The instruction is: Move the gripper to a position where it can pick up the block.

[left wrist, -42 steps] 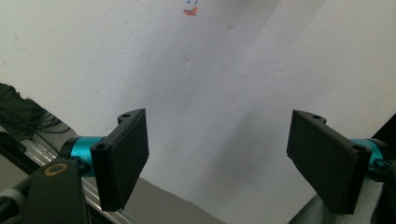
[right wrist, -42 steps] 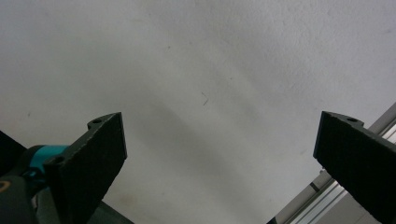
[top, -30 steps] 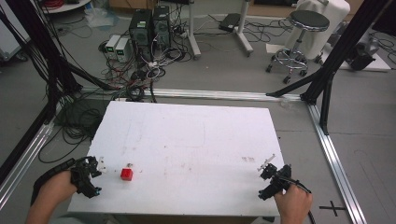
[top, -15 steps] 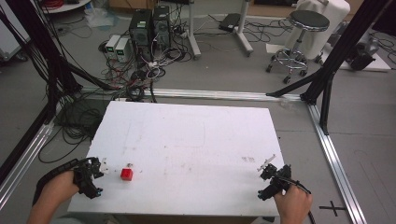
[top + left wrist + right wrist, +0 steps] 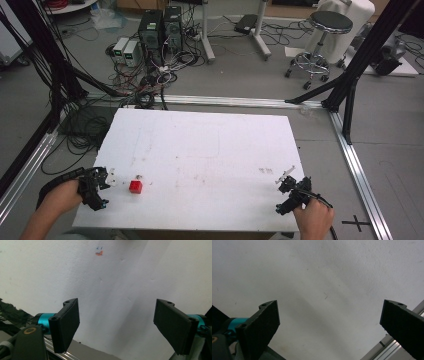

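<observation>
Both grippers are spread wide with nothing in them, left gripper (image 5: 102,184) at 8 o'clock on the white table (image 5: 210,150), right gripper (image 5: 290,192) at 4. Small red block (image 5: 135,186) sits just beside the left one; the orange-and-blue mark (image 5: 99,251) is too smudgy to read.

Matt white desk (image 5: 210,150) looking scuffed and faintly marked, black fingers (image 5: 263,325) showing a rough grainy face, red block (image 5: 135,186) looking smooth plastic
</observation>
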`<action>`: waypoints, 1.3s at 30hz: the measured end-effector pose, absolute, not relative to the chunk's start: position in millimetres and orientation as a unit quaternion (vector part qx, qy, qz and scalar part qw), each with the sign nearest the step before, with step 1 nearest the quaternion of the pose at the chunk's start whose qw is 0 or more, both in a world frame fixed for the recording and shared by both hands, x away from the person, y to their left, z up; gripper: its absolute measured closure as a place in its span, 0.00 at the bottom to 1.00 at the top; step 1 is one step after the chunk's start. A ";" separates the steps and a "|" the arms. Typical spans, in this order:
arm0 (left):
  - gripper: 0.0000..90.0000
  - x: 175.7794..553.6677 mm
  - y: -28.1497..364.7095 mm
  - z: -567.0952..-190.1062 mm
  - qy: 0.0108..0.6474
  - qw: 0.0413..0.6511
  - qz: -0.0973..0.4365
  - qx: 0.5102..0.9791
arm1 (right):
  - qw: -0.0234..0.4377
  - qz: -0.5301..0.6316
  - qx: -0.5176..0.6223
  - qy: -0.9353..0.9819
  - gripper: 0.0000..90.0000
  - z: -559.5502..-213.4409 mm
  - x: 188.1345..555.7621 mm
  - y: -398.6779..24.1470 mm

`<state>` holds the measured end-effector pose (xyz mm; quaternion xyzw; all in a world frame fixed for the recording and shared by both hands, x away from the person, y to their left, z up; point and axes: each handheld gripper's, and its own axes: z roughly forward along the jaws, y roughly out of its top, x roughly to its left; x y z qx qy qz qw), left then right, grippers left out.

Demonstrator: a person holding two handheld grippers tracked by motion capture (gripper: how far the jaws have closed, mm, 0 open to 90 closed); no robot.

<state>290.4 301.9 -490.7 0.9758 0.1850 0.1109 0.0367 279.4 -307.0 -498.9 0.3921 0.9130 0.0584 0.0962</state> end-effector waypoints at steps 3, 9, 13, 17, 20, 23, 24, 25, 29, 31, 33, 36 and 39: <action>0.24 293.3 299.7 -489.5 0.169 0.035 0.109 0.979 | 0.096 0.059 0.394 0.912 0.02 -498.0 279.3 -307.0; 0.24 299.5 295.0 -488.7 0.128 0.019 0.104 0.986 | 0.097 0.059 0.391 0.913 0.02 -498.5 279.8 -307.2; 0.24 304.1 292.7 -488.8 0.112 0.017 0.100 0.988 | 0.096 0.061 0.393 0.913 0.02 -498.5 279.5 -307.8; 0.24 308.5 288.0 -487.4 0.083 0.012 0.090 0.992 | 0.095 0.063 0.393 0.913 0.02 -498.5 279.5 -308.4; 0.24 311.3 284.5 -485.6 0.066 0.004 0.087 0.994 | 0.097 0.063 0.391 0.913 0.02 -498.4 279.7 -307.9; 0.24 314.1 281.5 -484.1 0.053 0.004 0.087 0.995 | 0.097 0.065 0.390 0.913 0.02 -497.5 279.5 -308.2; 0.24 314.7 280.4 -483.7 0.051 0.006 0.087 0.995 | 0.097 0.064 0.392 0.913 0.02 -497.3 279.2 -308.1; 0.24 314.7 280.4 -483.7 0.051 0.006 0.087 0.995 | 0.097 0.064 0.392 0.912 0.02 -497.2 279.0 -308.2; 0.24 318.9 273.8 -479.6 0.031 0.009 0.086 0.996 | 0.098 0.065 0.390 0.913 0.02 -497.5 279.4 -308.1; 0.24 319.4 272.3 -478.6 0.029 0.006 0.083 0.996 | 0.097 0.064 0.390 0.913 0.02 -497.7 279.5 -307.3; 0.24 321.0 269.3 -477.6 0.019 0.006 0.082 0.996 | 0.097 0.065 0.389 0.914 0.02 -497.6 279.6 -307.1; 0.24 324.5 263.0 -476.1 0.006 0.002 0.077 0.997 | 0.098 0.066 0.390 0.913 0.02 -497.1 279.5 -307.5; 0.24 326.8 257.7 -475.3 0.001 0.003 0.071 0.997 | 0.096 0.066 0.391 0.913 0.02 -497.4 279.6 -308.0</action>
